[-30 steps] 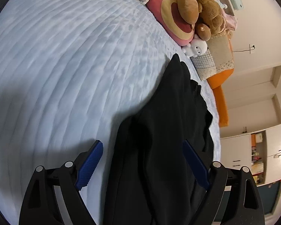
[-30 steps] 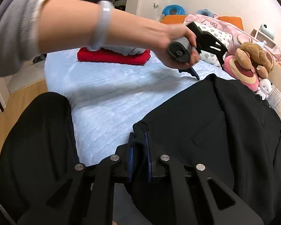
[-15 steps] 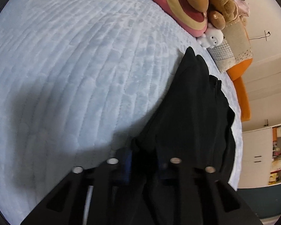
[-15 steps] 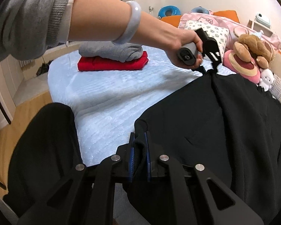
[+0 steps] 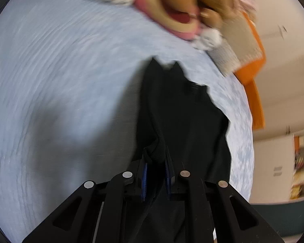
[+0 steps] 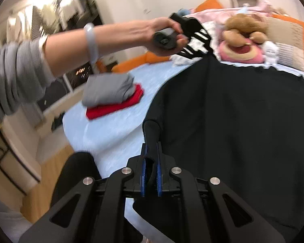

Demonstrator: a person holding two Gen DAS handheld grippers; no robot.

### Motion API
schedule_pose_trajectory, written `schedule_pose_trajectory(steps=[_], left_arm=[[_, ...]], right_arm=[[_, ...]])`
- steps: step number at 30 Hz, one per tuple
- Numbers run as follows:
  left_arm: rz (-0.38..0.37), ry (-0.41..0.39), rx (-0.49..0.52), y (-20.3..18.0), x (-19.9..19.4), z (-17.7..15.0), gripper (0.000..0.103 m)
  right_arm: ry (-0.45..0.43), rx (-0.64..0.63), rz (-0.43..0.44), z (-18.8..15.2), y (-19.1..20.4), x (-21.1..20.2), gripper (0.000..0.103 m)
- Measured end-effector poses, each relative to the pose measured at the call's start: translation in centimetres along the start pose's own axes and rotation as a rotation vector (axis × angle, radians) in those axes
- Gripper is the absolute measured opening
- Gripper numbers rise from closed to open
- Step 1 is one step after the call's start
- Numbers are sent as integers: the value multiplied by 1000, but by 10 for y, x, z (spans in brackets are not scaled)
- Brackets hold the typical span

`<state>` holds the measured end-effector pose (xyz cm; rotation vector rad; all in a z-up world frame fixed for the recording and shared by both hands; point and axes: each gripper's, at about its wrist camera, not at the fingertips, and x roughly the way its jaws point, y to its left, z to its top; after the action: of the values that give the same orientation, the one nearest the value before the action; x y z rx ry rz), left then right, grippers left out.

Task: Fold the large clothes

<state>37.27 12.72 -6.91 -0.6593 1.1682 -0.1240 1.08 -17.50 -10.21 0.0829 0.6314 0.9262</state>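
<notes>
We are starting the black garment's (image 6: pixel 243 117) fold.
Both grippers, left (image 5: pixel 155 162) and right (image 6: pixel 151 162), are clamping its edge; left's jaws are closing. It's lying on the bed (image 5: pixel 60 81), with two folded pieces (image 6: pixel 113 95) at 10 o'clock.

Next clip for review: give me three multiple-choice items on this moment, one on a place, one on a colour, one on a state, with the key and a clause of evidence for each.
1. Where does the folded grey garment lie?
A. on the folded red garment
B. on the floor
C. on the pink cushion

2. What colour is the large garment being handled?
A. white
B. black
C. orange

3. What is the right gripper doing?
A. gaping over bare bedcover
B. clamped on a plush toy
C. pinching black fabric

Key: 1 A, the folded grey garment sits atop the folded red garment on the bed. 2 B, the black garment spreads dark across the bedcover. 3 C, the right gripper has a fold of that cloth pressed between its blue pads.
</notes>
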Motion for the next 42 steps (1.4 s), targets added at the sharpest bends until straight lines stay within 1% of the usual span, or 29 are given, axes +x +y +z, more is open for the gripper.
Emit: schedule_pose_trajectory(steps=[3,5,6,7,9,12,15,19,21,24,29,32,35,37,42], left_arm=[[-28,-3,62,-62,-1,-3,18],[-23,-9,125,-106,4,-8,18],[-25,-10,151,-131,11,-11,18],[-30,-9,161,-145,16,-14,18],[-46,2,187,-181,37,-22,18],[-65,33,219,-224,70,-32,18],[-70,69,282,-272,117,-49,18],[-53,110,337,-310,168,-71,18],[-18,125,371,-324,196,-82,18],[11,150,393,-329,225,-92,18],[46,189,406,-327,258,-101,18],[75,183,458,-332,270,-110,21],[71,173,485,-333,273,-116,23],[56,165,492,-331,274,-118,24],[26,171,528,-329,276,-127,25]], right_arm=[[-61,78,-24,6,-28,-50,8],[-95,104,-68,7,-44,-79,8],[-104,115,-81,8,-43,-84,8],[-122,139,-106,8,-45,-94,8],[-148,182,-153,7,-49,-108,8],[-181,268,-241,-6,-65,-128,8],[-197,353,-286,-22,-79,-139,6],[-180,406,-331,-43,-97,-147,6],[-171,429,-346,-52,-105,-148,6],[-150,464,-355,-65,-118,-148,6],[-100,496,-354,-84,-126,-142,6],[-74,504,-376,-95,-128,-136,6],[-57,510,-415,-101,-132,-135,6],[-53,523,-424,-107,-134,-134,6],[-22,490,-477,-109,-128,-129,6]])
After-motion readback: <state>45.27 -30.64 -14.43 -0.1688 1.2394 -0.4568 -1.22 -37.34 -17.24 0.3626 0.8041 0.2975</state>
